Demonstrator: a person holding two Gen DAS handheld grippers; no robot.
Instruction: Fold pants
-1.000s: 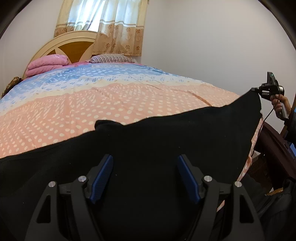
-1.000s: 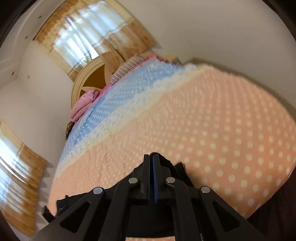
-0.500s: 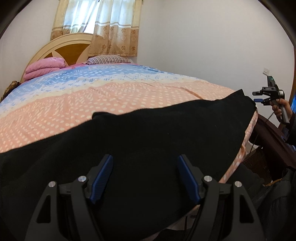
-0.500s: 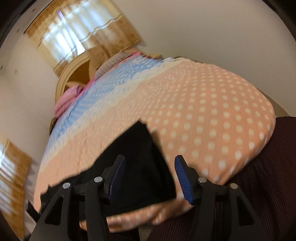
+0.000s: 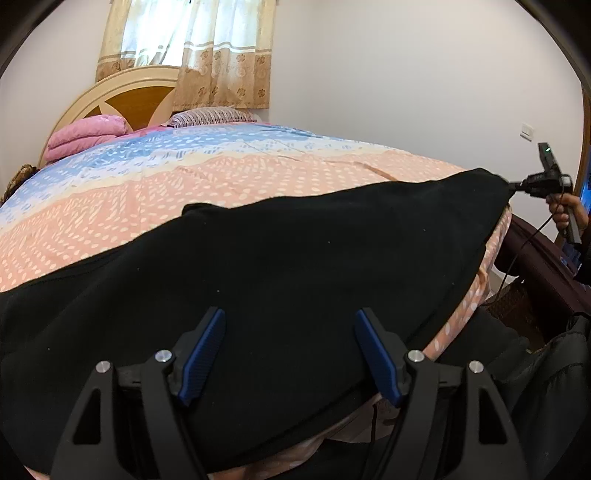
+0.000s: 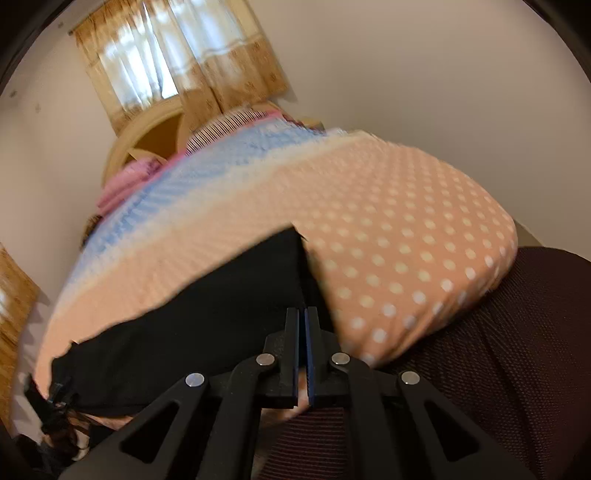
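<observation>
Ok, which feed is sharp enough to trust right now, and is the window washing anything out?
Left wrist view: sharp, but the black pants are a featureless mass; fisheye bows the bedspread. Right wrist view: motion-blurred, worst on the curtains and blue stripes. The window is blown out, with no glare on the bed.

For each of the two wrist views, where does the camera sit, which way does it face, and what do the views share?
Left wrist: sits behind the open left gripper, looking over the black pants up the bed toward the headboard; the right gripper and its hand show far right.
Right wrist: sits behind the right gripper, fingers together at the pants edge, tilted, facing the headboard.
Shared: pants, bed, headboard, curtain.
</observation>
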